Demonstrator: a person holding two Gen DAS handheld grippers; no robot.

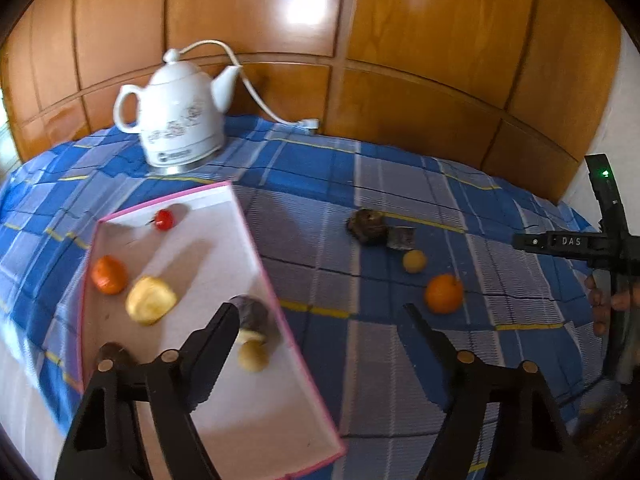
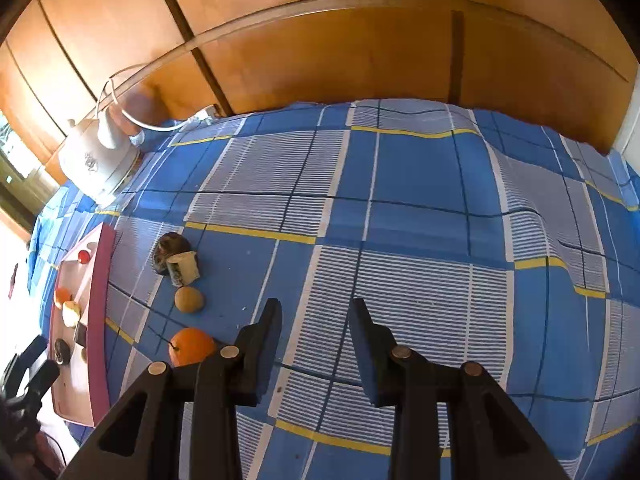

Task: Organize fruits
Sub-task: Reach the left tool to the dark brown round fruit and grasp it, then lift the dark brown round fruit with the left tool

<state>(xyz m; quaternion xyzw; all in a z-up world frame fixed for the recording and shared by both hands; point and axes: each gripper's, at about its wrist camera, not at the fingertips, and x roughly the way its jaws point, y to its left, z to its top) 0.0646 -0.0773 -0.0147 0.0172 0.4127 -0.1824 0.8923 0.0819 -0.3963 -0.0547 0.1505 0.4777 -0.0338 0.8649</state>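
Observation:
A white tray with a pink rim (image 1: 256, 240) lies on the blue checked cloth and holds a small red fruit (image 1: 164, 219), an orange (image 1: 109, 275), a yellow fruit (image 1: 151, 300), a tan round fruit (image 1: 253, 355) and two dark pieces. Loose on the cloth lie a dark brown fruit (image 1: 367, 226), a cut piece (image 1: 400, 237), a tan ball-like fruit (image 1: 414, 261) and an orange with a stem (image 1: 444, 293). My left gripper (image 1: 319, 308) hangs open over the tray's right rim, holding nothing. My right gripper (image 2: 316, 312) is narrowly open over bare cloth, right of that orange (image 2: 191, 346).
A white ceramic kettle (image 1: 180, 120) with a white cord stands at the back left against the wooden panelling. The right gripper's body (image 1: 608, 240) and a hand show at the right edge. The cloth (image 2: 420, 184) is wrinkled toward the right.

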